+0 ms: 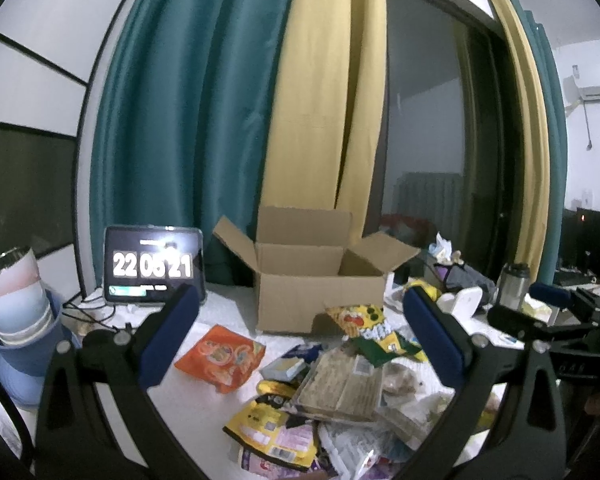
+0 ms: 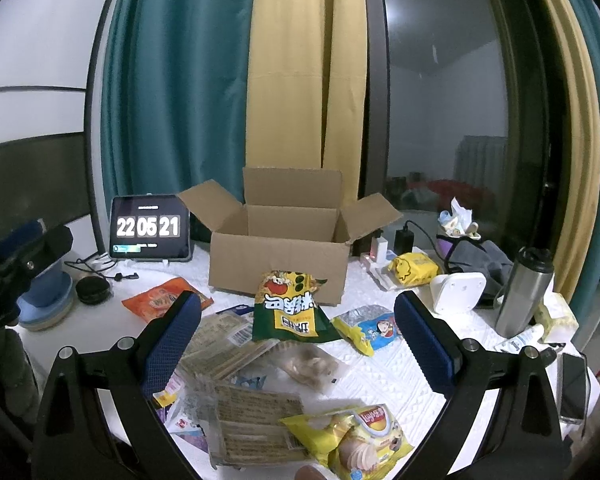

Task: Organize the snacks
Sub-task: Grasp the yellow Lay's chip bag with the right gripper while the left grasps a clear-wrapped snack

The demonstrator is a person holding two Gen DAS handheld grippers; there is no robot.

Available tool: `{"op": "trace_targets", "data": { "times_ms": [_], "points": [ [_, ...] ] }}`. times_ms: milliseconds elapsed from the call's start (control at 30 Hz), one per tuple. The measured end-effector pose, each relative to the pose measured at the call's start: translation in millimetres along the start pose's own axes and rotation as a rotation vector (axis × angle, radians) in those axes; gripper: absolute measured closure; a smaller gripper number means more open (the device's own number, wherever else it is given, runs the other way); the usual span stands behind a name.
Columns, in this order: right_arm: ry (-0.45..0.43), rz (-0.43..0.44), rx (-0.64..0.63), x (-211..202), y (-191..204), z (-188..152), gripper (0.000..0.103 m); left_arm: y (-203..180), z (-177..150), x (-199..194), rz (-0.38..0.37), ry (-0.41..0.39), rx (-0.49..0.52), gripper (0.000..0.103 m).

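An open cardboard box (image 1: 320, 300) (image 2: 278, 264) stands at the back of the white table. In front of it lies a pile of snacks: a green and yellow bag (image 1: 370, 330) (image 2: 290, 308), an orange bag (image 1: 224, 354) (image 2: 162, 300), flat beige packs (image 1: 342, 384) (image 2: 256, 424), a yellow chip bag (image 2: 352, 436) and a blue and yellow pack (image 2: 370, 326). My left gripper (image 1: 300, 334) is open and empty above the pile. My right gripper (image 2: 298, 336) is open and empty above the pile too.
A tablet clock (image 1: 154, 266) (image 2: 150, 228) stands at the back left, with cables beside it. Stacked cups and bowls (image 1: 18, 320) sit at the left. A steel flask (image 2: 522, 292), a white stand (image 2: 458, 288), a phone (image 2: 574, 386) and clutter fill the right side.
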State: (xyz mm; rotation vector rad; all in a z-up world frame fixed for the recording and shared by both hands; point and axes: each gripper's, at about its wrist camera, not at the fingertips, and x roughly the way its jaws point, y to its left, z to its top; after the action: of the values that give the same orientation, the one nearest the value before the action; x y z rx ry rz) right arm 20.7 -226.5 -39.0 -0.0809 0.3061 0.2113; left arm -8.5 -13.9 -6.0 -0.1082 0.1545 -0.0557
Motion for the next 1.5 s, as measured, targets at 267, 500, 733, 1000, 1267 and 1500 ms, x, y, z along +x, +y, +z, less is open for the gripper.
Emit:
{"op": "trace_targets", "data": {
  "times_ms": [267, 500, 733, 1000, 1267, 1500],
  "points": [
    [0.125, -0.062, 0.035, 25, -23, -40, 0.003, 4, -44, 34, -0.015, 0.199, 0.009, 0.0],
    [0.244, -0.112, 0.07, 48, -55, -89, 0.003, -16, -85, 67, -0.086, 0.349, 0.041, 0.0],
    [0.322, -0.044, 0.149, 68, -78, -121, 0.003, -28, -100, 107, -0.102, 0.439, 0.067, 0.0],
    [0.371, 0.013, 0.178, 96, -83, -130, 0.003, -27, -99, 159, -0.091, 0.531, 0.091, 0.0],
    [0.363, 0.076, 0.227, 108, -98, -126, 0.015, -31, -101, 186, -0.102, 0.598, 0.207, 0.0],
    [0.336, 0.086, 0.219, 112, -104, -113, 0.055, -30, -106, 207, -0.172, 0.641, 0.284, 0.003]
  ]
}}
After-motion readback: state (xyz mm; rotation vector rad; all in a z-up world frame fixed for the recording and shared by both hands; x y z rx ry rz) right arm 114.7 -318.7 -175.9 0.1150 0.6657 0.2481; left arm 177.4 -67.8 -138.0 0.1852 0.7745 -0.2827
